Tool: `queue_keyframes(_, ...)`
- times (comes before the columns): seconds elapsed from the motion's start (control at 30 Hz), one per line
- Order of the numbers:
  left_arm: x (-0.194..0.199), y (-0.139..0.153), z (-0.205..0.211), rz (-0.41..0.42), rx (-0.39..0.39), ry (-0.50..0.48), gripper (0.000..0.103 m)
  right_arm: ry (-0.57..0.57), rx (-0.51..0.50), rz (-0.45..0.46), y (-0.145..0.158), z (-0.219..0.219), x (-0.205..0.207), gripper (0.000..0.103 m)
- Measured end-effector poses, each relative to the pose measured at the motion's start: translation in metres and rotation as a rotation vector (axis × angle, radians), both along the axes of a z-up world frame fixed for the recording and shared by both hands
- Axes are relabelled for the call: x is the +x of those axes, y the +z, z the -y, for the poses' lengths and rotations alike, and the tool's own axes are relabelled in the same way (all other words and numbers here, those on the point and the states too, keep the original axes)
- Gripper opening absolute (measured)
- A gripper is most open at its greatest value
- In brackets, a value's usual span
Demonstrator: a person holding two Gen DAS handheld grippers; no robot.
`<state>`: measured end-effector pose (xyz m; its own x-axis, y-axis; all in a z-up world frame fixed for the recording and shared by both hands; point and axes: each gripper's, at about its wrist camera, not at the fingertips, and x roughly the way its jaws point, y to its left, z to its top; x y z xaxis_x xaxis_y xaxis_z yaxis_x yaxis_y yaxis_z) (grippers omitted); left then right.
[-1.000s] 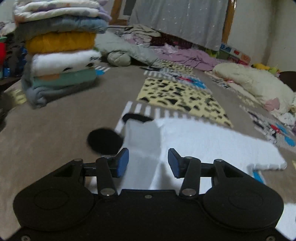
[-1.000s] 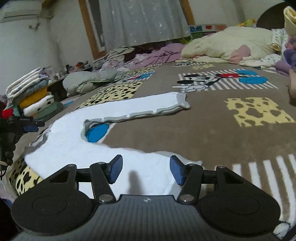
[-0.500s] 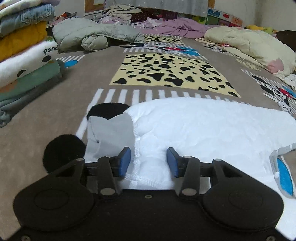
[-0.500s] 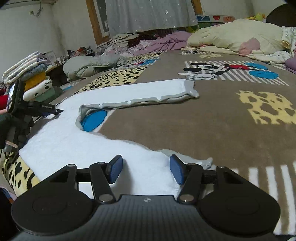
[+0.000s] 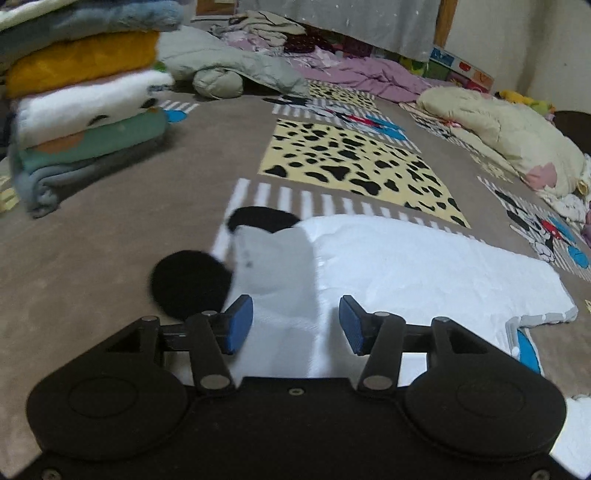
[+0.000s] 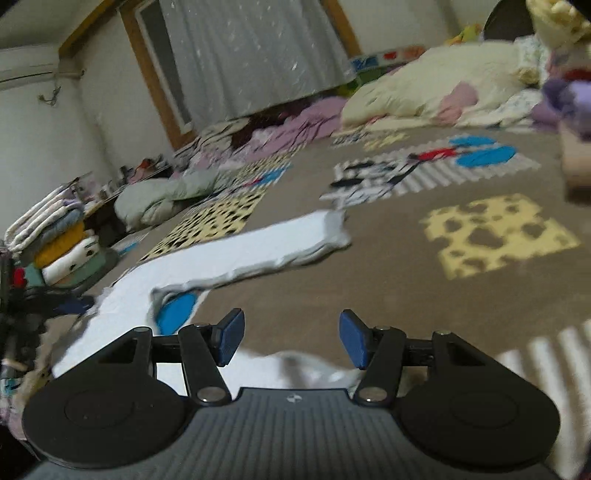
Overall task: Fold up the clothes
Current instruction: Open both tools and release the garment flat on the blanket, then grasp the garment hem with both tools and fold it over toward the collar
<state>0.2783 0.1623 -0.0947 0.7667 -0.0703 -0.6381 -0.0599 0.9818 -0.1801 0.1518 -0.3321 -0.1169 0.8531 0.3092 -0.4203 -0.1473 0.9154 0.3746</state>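
- Left wrist view: left gripper [image 5: 296, 325] fingers wide apart, empty, over the white garment [image 5: 406, 266] grey hem.
- Right gripper [image 6: 291, 339] likewise empty; sleeve [image 6: 266, 243] at 11 o'clock.
- Best pinch both layers squarely.

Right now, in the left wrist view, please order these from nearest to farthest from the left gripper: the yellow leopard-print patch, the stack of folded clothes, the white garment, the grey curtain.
1. White garment, directly under and ahead of the left gripper.
2. Yellow leopard-print patch, ahead, centre.
3. Stack of folded clothes, far left; too close to call against the patch.
4. Grey curtain, back wall.
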Motion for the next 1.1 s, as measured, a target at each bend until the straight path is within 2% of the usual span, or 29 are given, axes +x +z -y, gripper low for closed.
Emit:
queue_keyframes(0.1, -0.022, 0.005, -0.001, 0.028, 0.038, -0.03, 0.051, 0.008, -0.065, 0.045, 0.01, 0.004, -0.011, 0.057)
queue_keyframes(0.17, -0.038, 0.009, 0.0, 0.049, 0.074, -0.061, 0.051, 0.041, -0.142, 0.089, 0.02, 0.002, -0.021, 0.057)
queue_keyframes(0.27, -0.069, 0.018, 0.008, 0.113, 0.182, -0.117, 0.052, 0.102, -0.301, 0.144, 0.036, -0.006, -0.041, 0.057)
queue_keyframes(0.37, -0.101, 0.022, 0.008, 0.169, 0.23, -0.148, 0.052, 0.179, -0.458, 0.154, 0.039, -0.022, -0.058, 0.057)
queue_keyframes(0.5, -0.139, 0.011, 0.004, 0.212, 0.288, -0.163, 0.056, 0.281, -0.63, 0.162, 0.034, -0.053, -0.079, 0.057)
queue_keyframes(0.63, -0.16, 0.005, 0.007, 0.254, 0.354, -0.176, 0.062, 0.357, -0.742, 0.139, 0.027, -0.079, -0.09, 0.058)
queue_keyframes(0.7, -0.162, 0.002, 0.012, 0.243, 0.398, -0.204, 0.064, 0.39, -0.791, 0.119, 0.023, -0.091, -0.093, 0.058)
queue_keyframes(0.77, -0.163, -0.005, 0.019, 0.23, 0.482, -0.226, 0.064, 0.423, -0.839, 0.099, 0.019, -0.103, -0.097, 0.058)
queue_keyframes(0.9, -0.168, -0.023, 0.038, 0.21, 0.711, -0.332, 0.064, 0.468, -0.927, 0.063, 0.007, -0.119, -0.101, 0.058)
queue_keyframes(1.1, -0.17, -0.047, 0.05, 0.195, 0.923, -0.478, 0.062, 0.463, -0.988, 0.036, -0.009, -0.122, -0.101, 0.052)
